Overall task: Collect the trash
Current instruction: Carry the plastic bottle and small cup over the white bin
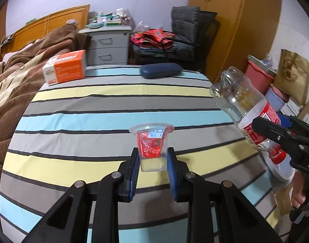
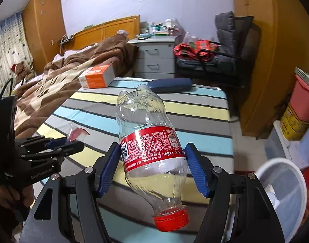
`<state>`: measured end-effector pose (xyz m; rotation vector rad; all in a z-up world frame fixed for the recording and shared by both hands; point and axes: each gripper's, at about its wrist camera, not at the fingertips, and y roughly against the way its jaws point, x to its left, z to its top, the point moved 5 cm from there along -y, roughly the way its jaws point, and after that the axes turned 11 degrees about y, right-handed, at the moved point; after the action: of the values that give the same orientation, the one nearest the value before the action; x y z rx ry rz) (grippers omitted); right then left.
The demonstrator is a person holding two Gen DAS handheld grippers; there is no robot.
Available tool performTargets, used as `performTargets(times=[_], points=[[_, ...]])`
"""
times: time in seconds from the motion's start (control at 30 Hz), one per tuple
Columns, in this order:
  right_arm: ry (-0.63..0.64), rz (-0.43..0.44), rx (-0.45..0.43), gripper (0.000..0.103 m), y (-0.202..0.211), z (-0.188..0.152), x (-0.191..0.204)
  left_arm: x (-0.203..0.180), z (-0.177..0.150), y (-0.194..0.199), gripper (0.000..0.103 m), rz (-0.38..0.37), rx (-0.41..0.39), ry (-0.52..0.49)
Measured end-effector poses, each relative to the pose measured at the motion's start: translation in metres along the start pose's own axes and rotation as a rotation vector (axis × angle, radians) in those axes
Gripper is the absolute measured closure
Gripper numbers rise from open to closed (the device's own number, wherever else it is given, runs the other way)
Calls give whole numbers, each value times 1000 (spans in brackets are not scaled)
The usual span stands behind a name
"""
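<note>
Two items of trash are in hand. The empty plastic bottle [image 2: 148, 141], clear with a red label and red cap, is clamped across its labelled middle between the blue pads [image 2: 109, 168] of the right gripper [image 2: 154, 168]; it tilts with the cap toward the camera and the base pointing away, lifted clear above the striped bedspread [image 1: 93, 109]. The small clear cup [image 1: 151, 145], holding a crumpled red wrapper and a pale residue at its bottom, sits upright between the fingers of the left gripper [image 1: 152, 166], which press against its lower walls; whether the cup base is raised off the bedspread cannot be told from either view.

Judged from these views, collection is about midway: both visible pieces of trash are gripped, but neither is deposited. A white mesh wastebasket [image 2: 284, 188] stands on the floor at the lower right of the right wrist view, just beside the bed edge, and appears the likely destination; the bottle is near it but not over its opening.

An orange box [image 1: 65, 66] and a dark blue glasses case [image 1: 160, 70] lie at the far end of the bedspread, well apart from both grippers; whether they count as trash cannot be told.
</note>
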<state>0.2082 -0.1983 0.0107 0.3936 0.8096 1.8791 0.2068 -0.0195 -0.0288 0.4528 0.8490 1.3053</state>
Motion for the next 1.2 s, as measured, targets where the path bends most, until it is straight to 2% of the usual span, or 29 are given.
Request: performTargets(times=[0.47,0.93,1.2], points=[[-146,-78,4,35,36,-53,-35,-78,-20,-4,76,-102,42,-99],[-324,-244,25,35,84,-111,-103,-176,-42,-29,76,-228,131,-235],[-406,-316,55,35,94,-135,-134,-232,-50,-46,75,-304,176,-324]])
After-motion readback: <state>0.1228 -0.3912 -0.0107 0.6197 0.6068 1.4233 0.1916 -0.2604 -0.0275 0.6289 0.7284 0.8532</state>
